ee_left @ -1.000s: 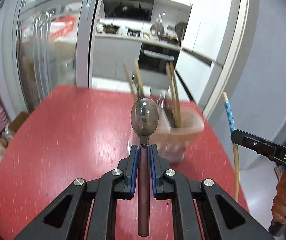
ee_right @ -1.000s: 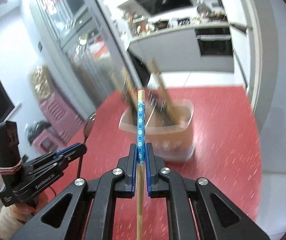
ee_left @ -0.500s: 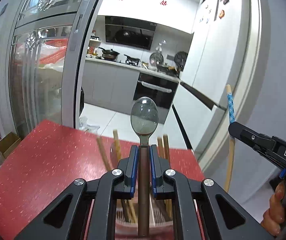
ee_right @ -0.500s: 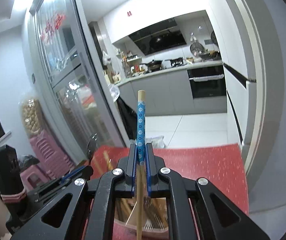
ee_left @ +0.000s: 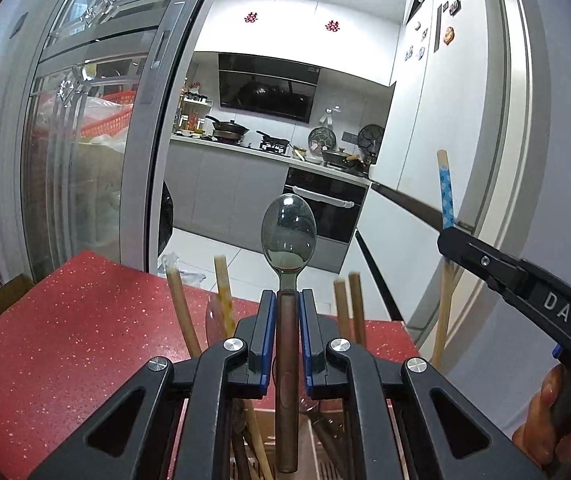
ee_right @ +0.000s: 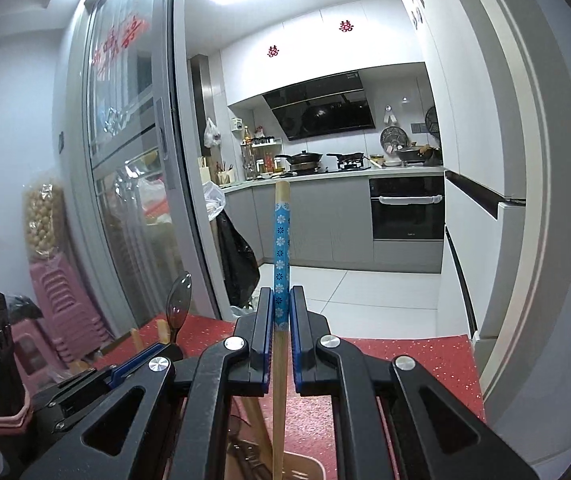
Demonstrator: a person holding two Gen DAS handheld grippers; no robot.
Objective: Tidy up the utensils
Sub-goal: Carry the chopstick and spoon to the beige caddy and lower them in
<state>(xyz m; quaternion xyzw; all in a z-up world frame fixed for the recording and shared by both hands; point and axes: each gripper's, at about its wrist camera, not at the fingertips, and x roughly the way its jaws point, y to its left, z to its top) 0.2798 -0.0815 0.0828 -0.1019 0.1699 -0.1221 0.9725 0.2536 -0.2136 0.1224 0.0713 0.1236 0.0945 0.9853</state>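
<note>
Container (ee_left: 325, 456) below both grippers mostly hidden: only a pinkish rim and slotted floor show between the black linkages, cut off by the lower frame edge. Its contents hard to sort; several wooden sticks (ee_left: 181, 312) rise out of it, tops clear, lower ends lost behind the left gripper (ee_left: 287, 312). Left gripper fingers drawn in tight on the brown handle of a spoon (ee_left: 288, 236), blue pads pressing both sides. Spoon upright, grey translucent bowl above the fingertips, handle running down between the fingers toward the container, its end hanging over the opening. Right gripper (ee_right: 281, 308) fingers likewise pinched on a chopstick (ee_right: 281, 236) with a blue flowered band; banded end stands above the fingertips, bare wooden shaft passes down between them into the container mouth (ee_right: 301, 468), tip cut off by the frame. Red speckled surface (ee_left: 65, 344) carries the container. From the left wrist view, the right gripper sits just right of the sticks, near side.
</note>
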